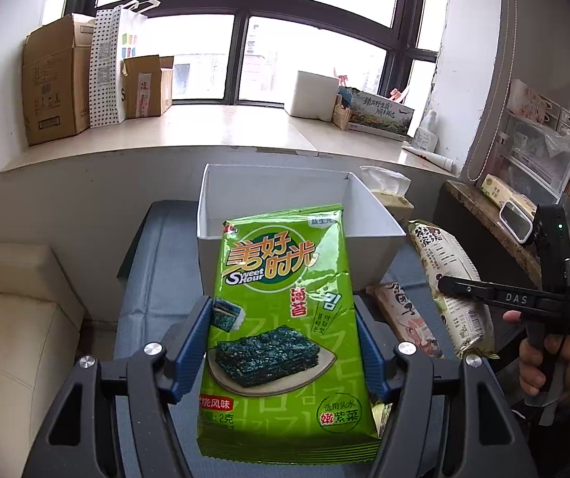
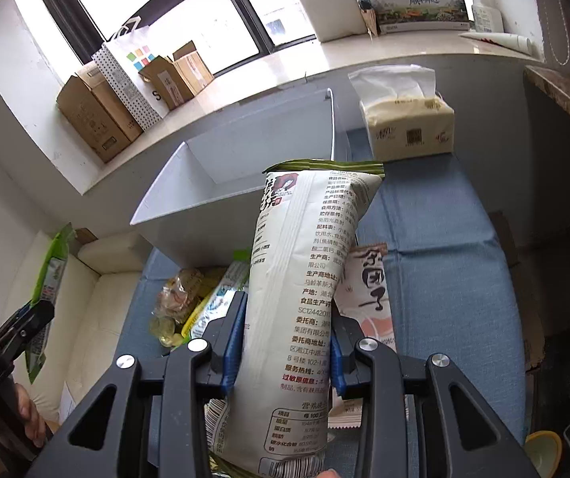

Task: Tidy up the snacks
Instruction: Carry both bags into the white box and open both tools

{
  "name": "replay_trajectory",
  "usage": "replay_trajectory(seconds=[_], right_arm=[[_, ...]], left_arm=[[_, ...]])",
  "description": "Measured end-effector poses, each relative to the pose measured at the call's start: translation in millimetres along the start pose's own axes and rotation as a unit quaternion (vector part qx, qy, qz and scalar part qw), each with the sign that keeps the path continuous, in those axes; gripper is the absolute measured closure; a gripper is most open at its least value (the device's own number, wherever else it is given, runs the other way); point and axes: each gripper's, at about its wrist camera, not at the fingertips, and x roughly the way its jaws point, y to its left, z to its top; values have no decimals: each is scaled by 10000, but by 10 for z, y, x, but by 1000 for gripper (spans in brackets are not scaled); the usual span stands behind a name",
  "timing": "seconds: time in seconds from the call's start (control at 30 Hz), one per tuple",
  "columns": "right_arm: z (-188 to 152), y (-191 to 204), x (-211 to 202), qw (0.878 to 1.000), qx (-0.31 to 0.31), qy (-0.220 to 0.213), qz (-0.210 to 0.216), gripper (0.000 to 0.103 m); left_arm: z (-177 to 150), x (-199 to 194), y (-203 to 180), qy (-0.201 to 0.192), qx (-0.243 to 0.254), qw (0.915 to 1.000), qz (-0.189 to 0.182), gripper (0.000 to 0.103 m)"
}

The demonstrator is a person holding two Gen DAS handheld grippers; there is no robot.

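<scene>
Blue cloth: 1 white bin, 2 grippers holding packets.

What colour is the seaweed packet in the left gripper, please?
Bright green seaweed packet, clearest in the left wrist view.

tissue pack — right of bin

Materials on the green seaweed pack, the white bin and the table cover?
Green seaweed pack: glossy plastic film, probably foil-lined; creases catch glare. White bin: matte rigid sheet, plastic or coated board, with crisp thin edges; can't tell which. Blue table cover: woven fabric, matte, with soft folds.
</scene>
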Motion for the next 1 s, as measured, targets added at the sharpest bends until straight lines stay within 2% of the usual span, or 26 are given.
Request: replay_trajectory(seconds=[0.17, 0.27, 0.33, 0.47, 0.53, 0.57, 0.6, 0.63, 0.67, 0.73, 0.83, 1.0], right_arm=[[572, 147, 7, 9995, -183, -232, 99, 65], [991, 263, 250, 9990, -374, -142, 182, 65], [1254, 348, 455, 9983, -586, -44, 19, 65], [1664, 380, 943, 9961, -761, 223, -391, 65], [1771, 340, 1157, 9957, -780, 367, -349, 64], [1799, 304, 1246, 9956, -748, 477, -308, 60], [1825, 269, 1319, 9959, -667, 533, -309, 53], [1834, 241, 1354, 9959, -626, 542, -355, 24], [1821, 207, 1349, 9963, -594, 461, -412, 1], [1804, 159, 1262, 9975, -565, 189, -388, 0], [1767, 118, 1129, 9972, -643, 40, -390, 0], [1718, 115, 853, 9959, -759, -287, -409, 0]], left_arm=[[620, 402, 29, 75, 162, 9998, -18, 32], [1009, 831, 29, 222, 377, 9987, 258, 32], [1198, 1170, 59, 362, 428, 9975, 431, 32], [1341, 1779, 159, 724, 276, 9954, 558, 32], [1334, 1975, 203, 807, 132, 9949, 588, 30], [1318, 2055, 211, 831, 138, 9941, 683, 21], [1293, 2129, 224, 873, 173, 9929, 784, 3], [1264, 2185, 237, 909, 216, 9923, 809, 0], [1230, 2218, 257, 922, 251, 9920, 822, 0], [1159, 2244, 313, 1010, 228, 9912, 829, 0], [1087, 2190, 378, 957, 142, 9925, 746, 0], [1062, 1899, 319, 623, 214, 9947, 791, 0]])
